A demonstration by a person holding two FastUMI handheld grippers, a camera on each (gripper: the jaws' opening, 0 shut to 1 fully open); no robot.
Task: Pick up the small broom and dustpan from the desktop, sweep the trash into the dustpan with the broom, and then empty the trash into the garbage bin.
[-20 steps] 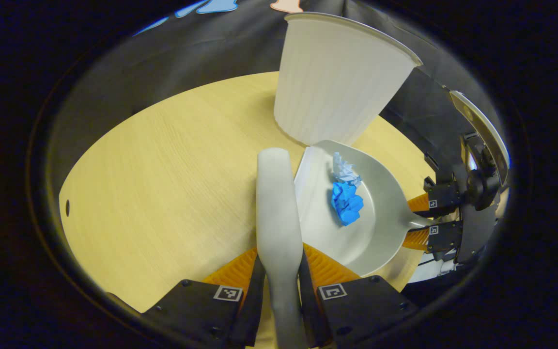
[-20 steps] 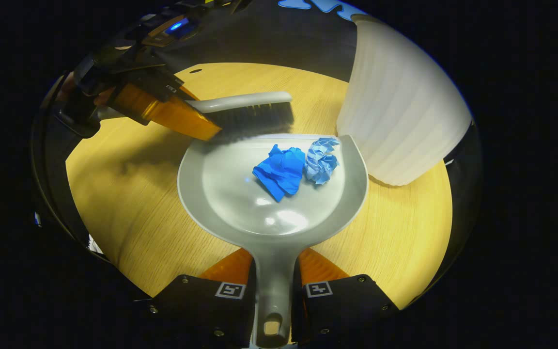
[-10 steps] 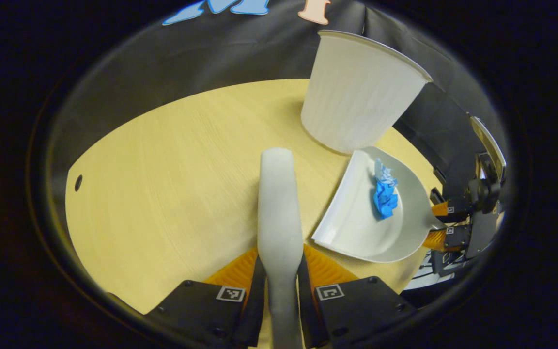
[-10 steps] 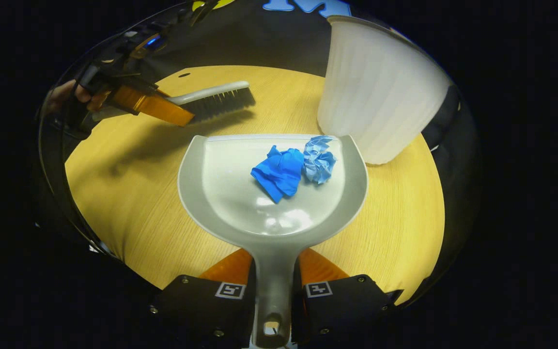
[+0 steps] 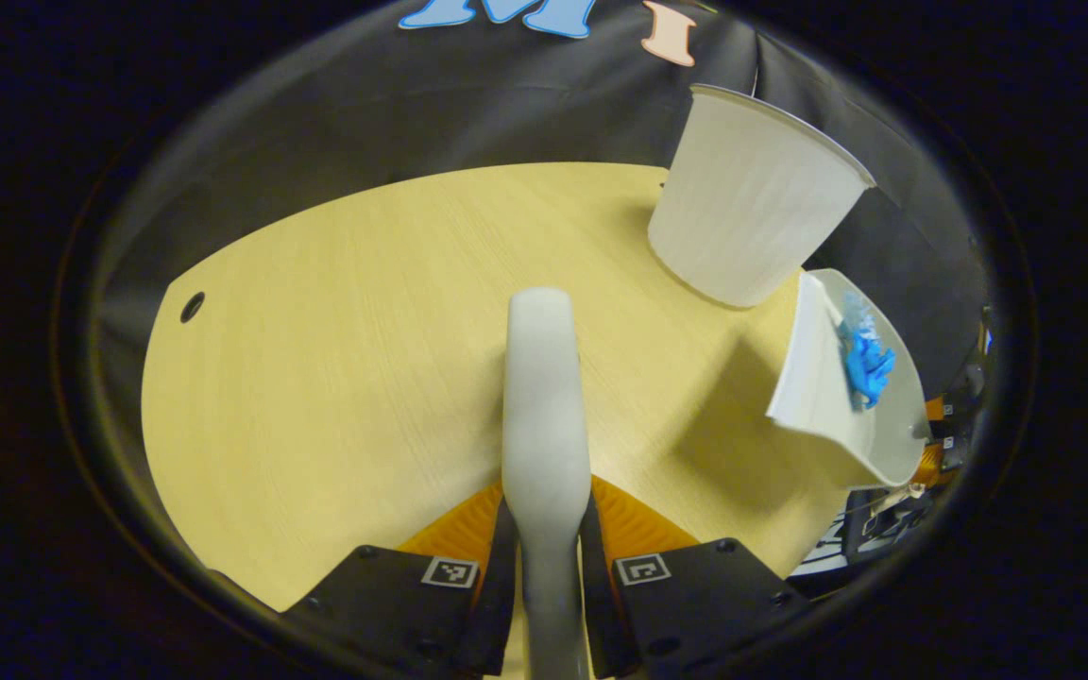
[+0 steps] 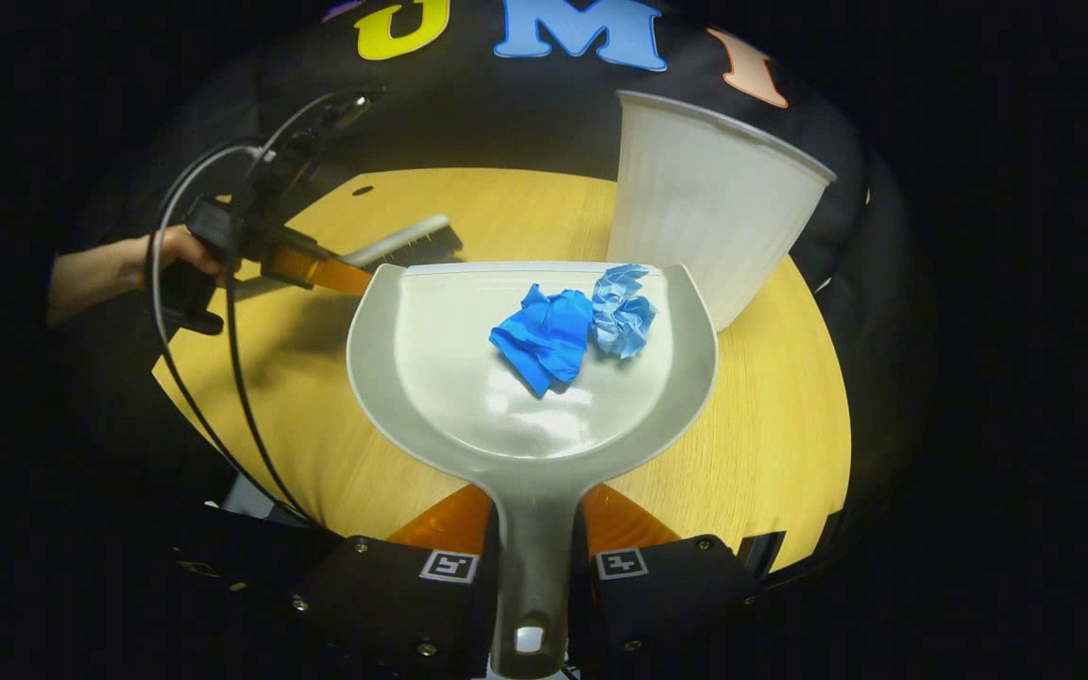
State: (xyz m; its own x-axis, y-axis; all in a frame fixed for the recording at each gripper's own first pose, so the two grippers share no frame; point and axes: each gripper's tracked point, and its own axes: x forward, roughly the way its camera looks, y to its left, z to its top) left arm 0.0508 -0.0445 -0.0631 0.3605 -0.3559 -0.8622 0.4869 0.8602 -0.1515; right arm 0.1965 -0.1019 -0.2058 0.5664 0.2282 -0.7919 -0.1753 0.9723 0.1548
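My left gripper (image 5: 546,548) is shut on the grey broom (image 5: 544,397), whose back points out over the wooden desktop (image 5: 346,359). My right gripper (image 6: 533,557) is shut on the handle of the grey dustpan (image 6: 450,378), held in the air above the desk. A dark blue paper wad (image 6: 544,335) and a pale blue wad (image 6: 624,307) lie in the pan. The white ribbed garbage bin (image 6: 705,227) stands just beyond the pan's right corner. In the left gripper view the dustpan (image 5: 827,397) hangs at the right, below the garbage bin (image 5: 752,222). In the right gripper view the broom (image 6: 407,244) sits left of the pan.
A person's hand (image 6: 166,260) holds the left gripper at the left of the right gripper view, with a cable looping down from it. A small round hole (image 5: 192,306) marks the desk's far left corner. The black booth wall rises behind the desk.
The dustpan with both wads has lifted off the desk and drawn back. The broom has pulled away to the left, farther from the pan and the bin.
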